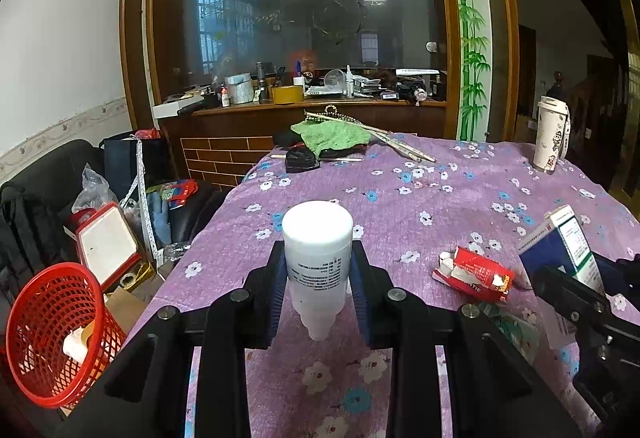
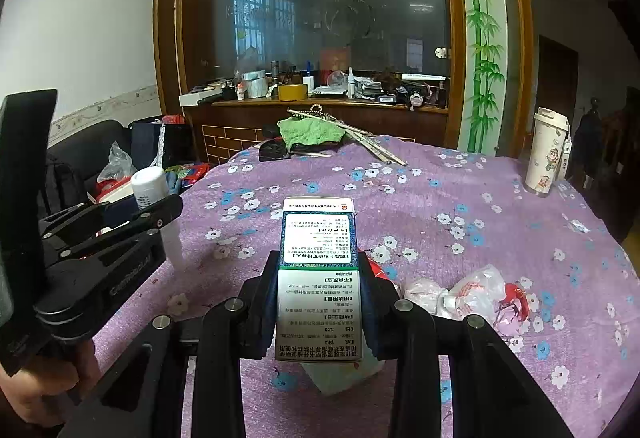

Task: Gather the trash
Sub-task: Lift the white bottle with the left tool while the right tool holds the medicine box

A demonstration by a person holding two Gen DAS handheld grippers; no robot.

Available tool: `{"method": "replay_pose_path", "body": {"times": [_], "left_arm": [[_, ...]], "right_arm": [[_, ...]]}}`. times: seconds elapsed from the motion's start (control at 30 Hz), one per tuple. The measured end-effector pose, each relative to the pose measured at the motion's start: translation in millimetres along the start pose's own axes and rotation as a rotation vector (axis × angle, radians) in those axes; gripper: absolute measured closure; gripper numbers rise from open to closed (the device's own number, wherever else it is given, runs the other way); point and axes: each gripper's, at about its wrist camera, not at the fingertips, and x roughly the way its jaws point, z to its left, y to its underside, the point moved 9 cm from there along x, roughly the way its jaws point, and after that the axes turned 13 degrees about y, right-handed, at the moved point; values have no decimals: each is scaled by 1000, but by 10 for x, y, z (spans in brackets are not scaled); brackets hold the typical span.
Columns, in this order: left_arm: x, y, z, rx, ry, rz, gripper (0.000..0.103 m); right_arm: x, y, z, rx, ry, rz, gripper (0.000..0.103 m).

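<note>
My left gripper (image 1: 319,280) is shut on a white plastic bottle (image 1: 317,238), held above the purple flowered tablecloth (image 1: 400,198). It also shows in the right wrist view (image 2: 150,186), at the left. My right gripper (image 2: 319,290) is shut on a blue, green and white medicine box (image 2: 319,270), held above the table. That box also shows at the right of the left wrist view (image 1: 564,246). A crushed red packet (image 1: 476,274) lies on the cloth between the two grippers. A crumpled plastic bag (image 2: 468,292) lies right of my right gripper.
A red mesh basket (image 1: 52,334) with some scraps stands on the floor left of the table. A white tumbler (image 1: 552,134) stands at the table's far right. A green cloth (image 1: 332,136), sticks and a black object lie at the far edge. Bags and boxes crowd the floor at left.
</note>
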Motion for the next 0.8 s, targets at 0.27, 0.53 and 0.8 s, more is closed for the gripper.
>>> {"method": "replay_pose_path", "body": {"times": [0.27,0.53,0.8], "left_arm": [[-66,21,20,6,-10,4,74],[-239,39,90,-5,-6,6,74],[-453,70,277,-30,2,6,74]], "right_arm": [[-8,-1,-3,4,3,4,65],[15,-1,11,4,-16,5,65],[18,-20,32,52,-54,60,65]]}}
